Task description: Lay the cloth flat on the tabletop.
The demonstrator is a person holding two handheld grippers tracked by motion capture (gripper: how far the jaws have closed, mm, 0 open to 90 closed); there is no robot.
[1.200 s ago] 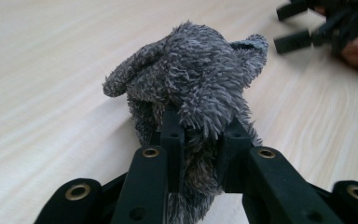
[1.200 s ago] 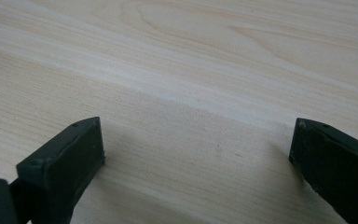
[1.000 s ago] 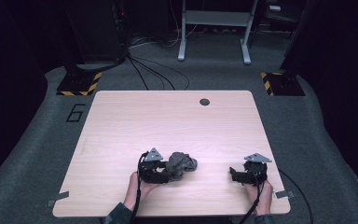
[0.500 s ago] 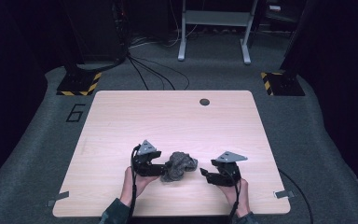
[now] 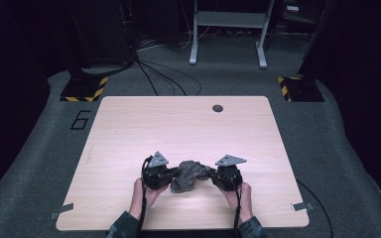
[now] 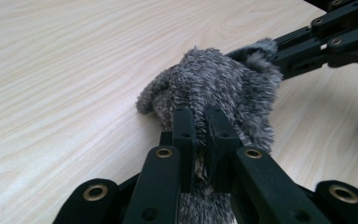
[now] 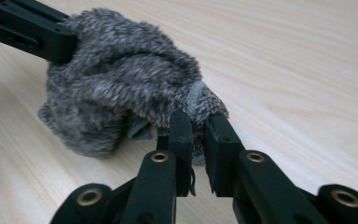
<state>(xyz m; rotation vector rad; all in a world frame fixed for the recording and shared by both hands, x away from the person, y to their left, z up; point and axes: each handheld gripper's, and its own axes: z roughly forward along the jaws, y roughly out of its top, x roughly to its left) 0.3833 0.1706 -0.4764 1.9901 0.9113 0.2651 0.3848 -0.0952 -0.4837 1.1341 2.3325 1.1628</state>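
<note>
Grey fuzzy fabric, a bunched sock by the look of its knit cuff, sits between our two grippers on the bench, near the edge closest to us. Half a second ago our right gripper stood just short of the bundle with its jaws apart; now it has come in against the bundle's far end, and its jaws have just been closing, so that in the right gripper view they clench the ribbed cuff between their tips. Our left gripper has hardly shifted, but its jaws have also just been closing, and in the left gripper view they pinch a fold of the fleecy side right at their tips, with the other gripper's black jaws at the bundle's opposite end. With both ends now grasped, we judge the pick-up phase finished: the sock looks ready to be drawn apart and straightened or turned, provided neither thin pinch slips off the fabric.
</note>
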